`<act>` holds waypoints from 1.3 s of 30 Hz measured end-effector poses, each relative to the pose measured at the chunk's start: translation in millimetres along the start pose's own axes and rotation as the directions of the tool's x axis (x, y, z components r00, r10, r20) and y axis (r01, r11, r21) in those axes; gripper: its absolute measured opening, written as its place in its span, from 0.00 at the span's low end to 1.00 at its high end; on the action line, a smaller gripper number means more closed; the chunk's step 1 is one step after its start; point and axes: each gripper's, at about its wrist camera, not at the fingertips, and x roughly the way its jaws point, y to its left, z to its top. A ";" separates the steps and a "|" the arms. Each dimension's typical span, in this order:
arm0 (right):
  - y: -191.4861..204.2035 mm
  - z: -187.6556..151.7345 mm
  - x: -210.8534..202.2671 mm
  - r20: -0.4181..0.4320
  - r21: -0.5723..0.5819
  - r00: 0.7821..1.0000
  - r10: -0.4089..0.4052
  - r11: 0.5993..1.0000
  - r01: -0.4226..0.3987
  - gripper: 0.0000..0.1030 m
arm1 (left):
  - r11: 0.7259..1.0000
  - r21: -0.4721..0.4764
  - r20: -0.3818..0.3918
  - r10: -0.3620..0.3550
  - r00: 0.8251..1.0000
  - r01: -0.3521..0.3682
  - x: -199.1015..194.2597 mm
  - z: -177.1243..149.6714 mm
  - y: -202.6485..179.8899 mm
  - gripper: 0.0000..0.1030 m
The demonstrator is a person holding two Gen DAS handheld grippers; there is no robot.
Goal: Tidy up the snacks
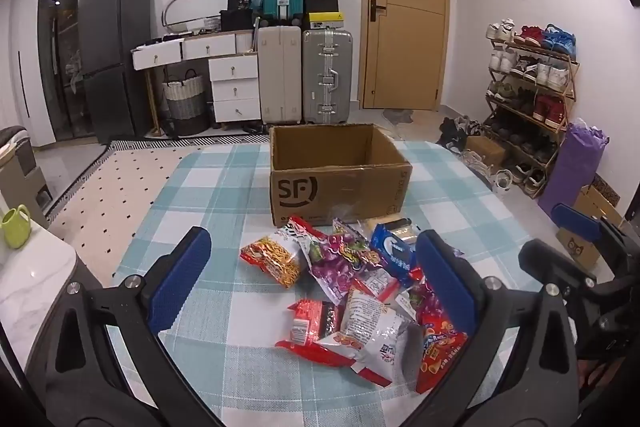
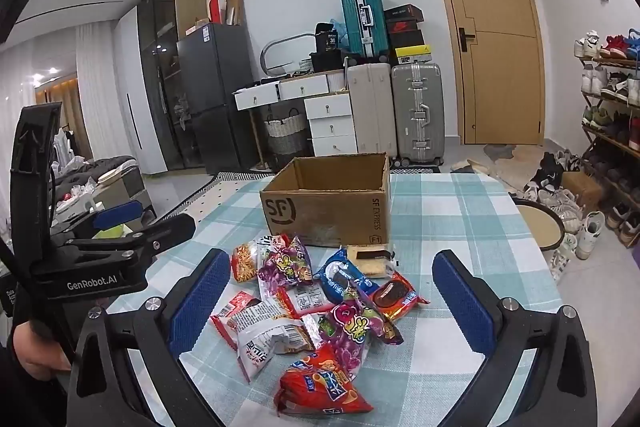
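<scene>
A heap of snack packets lies on the checked tablecloth: a red-and-yellow noodle bag, a purple candy bag, a blue cookie pack, a white bag and a red chip bag. Behind the heap stands an open, empty cardboard box. My left gripper hovers open above the near side of the heap and holds nothing. To its right, my right gripper is open too, with the packets showing between its blue pads. Each gripper appears at the edge of the other's view.
A green mug sits on a white counter to the left of the table. A round stool stands off the table's right edge. Suitcases, a dresser, a fridge and a shoe rack line the walls.
</scene>
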 end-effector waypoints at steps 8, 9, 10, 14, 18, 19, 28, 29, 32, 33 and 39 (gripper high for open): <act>1.5 0.8 0.2 -0.003 -0.003 1.000 -0.008 1.000 0.008 1.00 | 0.999 -0.036 -0.023 -0.008 1.000 0.007 -9.3 -1.9 6.3 0.99; 2.5 0.9 0.6 -0.003 -0.004 1.000 -0.008 1.000 0.008 1.00 | 0.999 -0.041 -0.024 -0.008 1.000 0.007 -10.4 -1.9 7.8 0.99; 1.6 3.7 -0.7 -0.003 0.000 1.000 -0.006 1.000 0.006 1.00 | 0.999 -0.049 -0.024 -0.012 1.000 0.011 -11.6 -1.9 9.6 0.99; 2.1 5.3 2.0 -0.002 -0.001 1.000 -0.008 1.000 0.008 1.00 | 0.997 -0.077 -0.038 -0.015 0.999 0.012 -0.6 -3.1 15.8 0.99; 2.6 2.8 -3.9 0.008 0.004 1.000 -0.008 1.000 0.008 1.00 | 0.997 -0.079 -0.045 -0.014 0.999 0.011 0.0 -3.6 16.6 0.99; 2.3 2.7 -4.5 0.009 0.002 1.000 -0.006 1.000 0.006 1.00 | 0.997 -0.077 -0.045 -0.013 0.999 0.010 0.2 -3.7 15.8 0.99; 3.6 0.8 -5.7 0.011 -0.003 1.000 0.004 1.000 -0.004 1.00 | 0.999 -0.053 -0.034 0.000 0.999 -0.001 -5.4 -2.9 11.4 0.99; 4.7 0.6 -5.7 0.013 -0.004 1.000 0.003 1.000 -0.003 1.00 | 0.999 -0.052 -0.034 -0.002 0.999 0.000 -6.1 -2.9 11.0 0.99; 5.7 1.3 -5.0 0.009 0.009 1.000 0.008 1.000 -0.008 1.00 | 0.999 -0.051 -0.033 -0.001 0.999 0.000 -6.6 -3.0 10.3 0.99; 6.2 1.1 -5.4 0.011 0.010 1.000 0.007 1.000 -0.007 1.00 | 0.999 -0.051 -0.032 0.000 0.999 -0.001 -6.8 -3.1 10.1 0.99; 7.4 0.3 -8.6 0.027 0.002 1.000 0.007 1.000 -0.007 1.00 | 0.999 -0.048 -0.037 0.021 0.999 -0.023 -8.7 -4.3 9.1 0.99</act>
